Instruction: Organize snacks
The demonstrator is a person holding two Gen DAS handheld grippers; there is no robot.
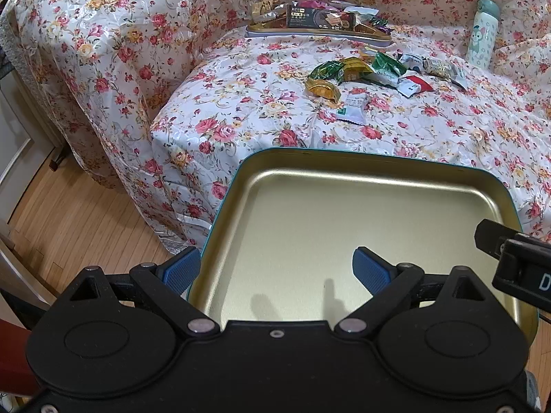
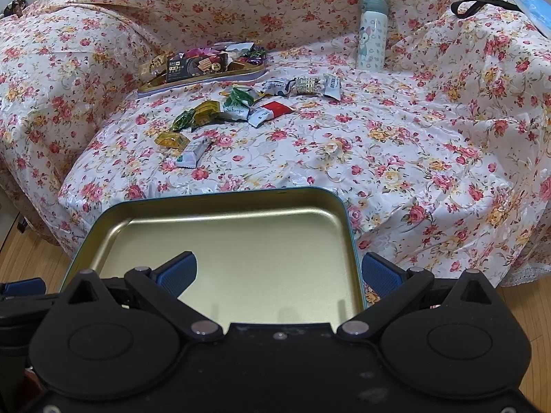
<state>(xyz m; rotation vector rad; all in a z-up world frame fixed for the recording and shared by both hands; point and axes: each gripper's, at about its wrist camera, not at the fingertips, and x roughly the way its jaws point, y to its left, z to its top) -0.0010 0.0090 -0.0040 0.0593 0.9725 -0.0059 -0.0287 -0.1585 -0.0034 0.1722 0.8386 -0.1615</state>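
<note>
Floral cover (image 2: 396,144) everywhere, draped over the whole sofa down to the wood floor (image 1: 86,220), pink and yellow roses all over it.

Going left to right on the seat: a shallow tin tray (image 2: 206,77) sat back near the backrest, already piled with wrapped snacks, a dark biscuit box (image 2: 198,65) lying on top. Just in front of it was a loose scatter of snack packets (image 2: 241,110), green, gold, red and white ones, some touching each other, with a small white packet (image 2: 193,151) lying nearest the front edge. Further right a pale cartoon-print bottle (image 2: 372,34) stood upright against the backrest, well apart from the snacks.

Closer to me, an empty gold-lined tin lid (image 2: 224,241) with a teal rim hung out past the sofa's front edge, above the floor. The left gripper (image 1: 275,268) straddled its left wall, blue pads one outside and one inside, jaws spread wide and not pinching. The right gripper (image 2: 282,272) did the same on the right wall, also spread apart. Couldn't tell what was actually bearing the lid.
</note>
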